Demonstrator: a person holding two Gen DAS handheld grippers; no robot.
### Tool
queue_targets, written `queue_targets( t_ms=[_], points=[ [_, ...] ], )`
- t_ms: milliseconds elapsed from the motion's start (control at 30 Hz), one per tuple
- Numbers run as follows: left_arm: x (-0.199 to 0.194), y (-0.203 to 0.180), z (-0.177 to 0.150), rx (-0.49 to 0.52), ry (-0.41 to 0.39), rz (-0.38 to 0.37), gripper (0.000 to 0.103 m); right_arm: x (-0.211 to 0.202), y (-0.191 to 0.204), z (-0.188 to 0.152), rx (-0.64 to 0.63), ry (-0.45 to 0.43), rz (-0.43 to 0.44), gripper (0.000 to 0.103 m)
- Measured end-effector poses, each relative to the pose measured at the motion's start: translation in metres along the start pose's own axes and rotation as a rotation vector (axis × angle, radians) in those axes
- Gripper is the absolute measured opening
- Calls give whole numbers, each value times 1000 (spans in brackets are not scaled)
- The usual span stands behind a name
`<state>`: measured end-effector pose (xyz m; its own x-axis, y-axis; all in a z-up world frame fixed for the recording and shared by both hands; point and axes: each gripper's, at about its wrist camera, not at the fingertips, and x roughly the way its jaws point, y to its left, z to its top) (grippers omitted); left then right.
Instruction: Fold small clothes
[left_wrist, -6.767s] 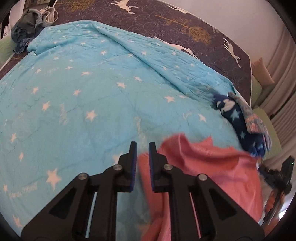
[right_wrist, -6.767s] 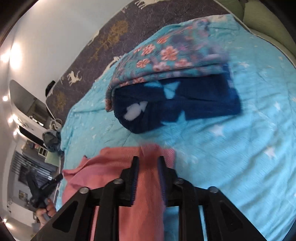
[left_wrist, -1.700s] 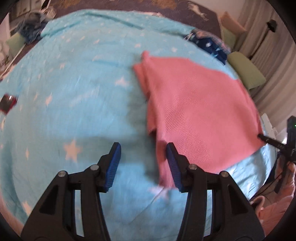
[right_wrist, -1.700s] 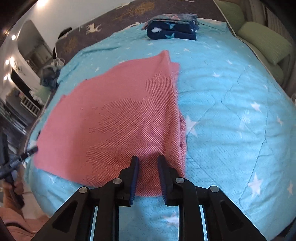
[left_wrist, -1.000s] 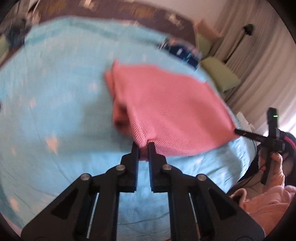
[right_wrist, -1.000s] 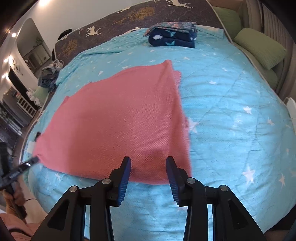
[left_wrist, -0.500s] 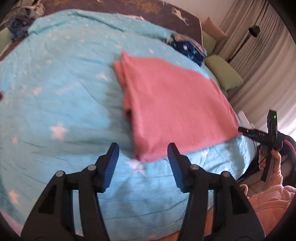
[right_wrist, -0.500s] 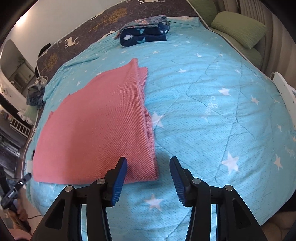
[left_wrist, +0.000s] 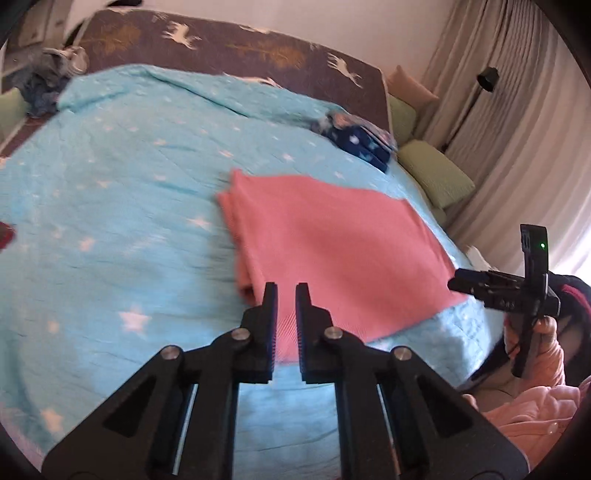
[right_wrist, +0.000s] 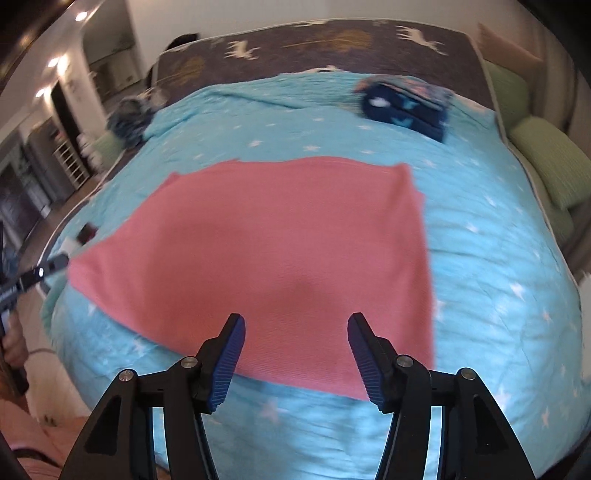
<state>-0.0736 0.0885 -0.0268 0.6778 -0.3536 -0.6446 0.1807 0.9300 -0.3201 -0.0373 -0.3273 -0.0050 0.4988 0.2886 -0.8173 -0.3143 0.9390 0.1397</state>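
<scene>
Comparing this moment with the views from half a second before: the left tongs (left_wrist: 286, 295), which then stood wide above the near left corner of the pink cloth (left_wrist: 332, 258), are now closing, with only a narrow slit between the blue pads; the corner shows through that slit, yet the pads do not visibly press it, so a grip cannot be confirmed; the right tongs (right_wrist: 295, 325), clamped on the near hem less than two seconds ago, have let go and are opening, wide and empty, with nothing between the pads.

Position of the task's thing: the pink cloth lies flat and released on the star-printed blue quilt (right_wrist: 498, 240) of the bed, near its front edge, doubled along its left side in the left wrist view; a stack of already folded clothes (right_wrist: 406, 99) rests well apart near the headboard; a heap of unfolded clothes (left_wrist: 40, 85) sits at the far left corner.

Meaning for the task, as a judgement: one fold appears laid and smoothed; the left closure suggests a fresh pick-up of the corner for the next fold.

Pose: both tongs point forward and downward over the near hem, the right one more steeply; the right tongs appear at the right border of the left wrist view, held in a hand (left_wrist: 546, 328) beside a pink sleeve; blur marks both views.
</scene>
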Motion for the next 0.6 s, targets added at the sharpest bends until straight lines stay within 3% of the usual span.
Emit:
queue_targets(
  t_ms=[167, 267, 333, 467, 600],
  points=[
    [-3, 38, -9, -80, 25, 129, 11, 19, 57, 10, -162, 34, 124, 59],
    [-1, 53, -17, -135, 39, 140, 12, 34, 107, 14, -319, 51, 169, 60],
    [1, 59, -22, -150, 48, 159, 19, 44, 138, 12, -422, 59, 186, 60],
    [-3, 65, -29, -165, 36, 178, 35, 66, 202, -1, -645, 50, 148, 61],
    [-8, 73, -32, -178, 15, 176, 46, 82, 239, -13, -766, 10, 63, 61]
  ],
)
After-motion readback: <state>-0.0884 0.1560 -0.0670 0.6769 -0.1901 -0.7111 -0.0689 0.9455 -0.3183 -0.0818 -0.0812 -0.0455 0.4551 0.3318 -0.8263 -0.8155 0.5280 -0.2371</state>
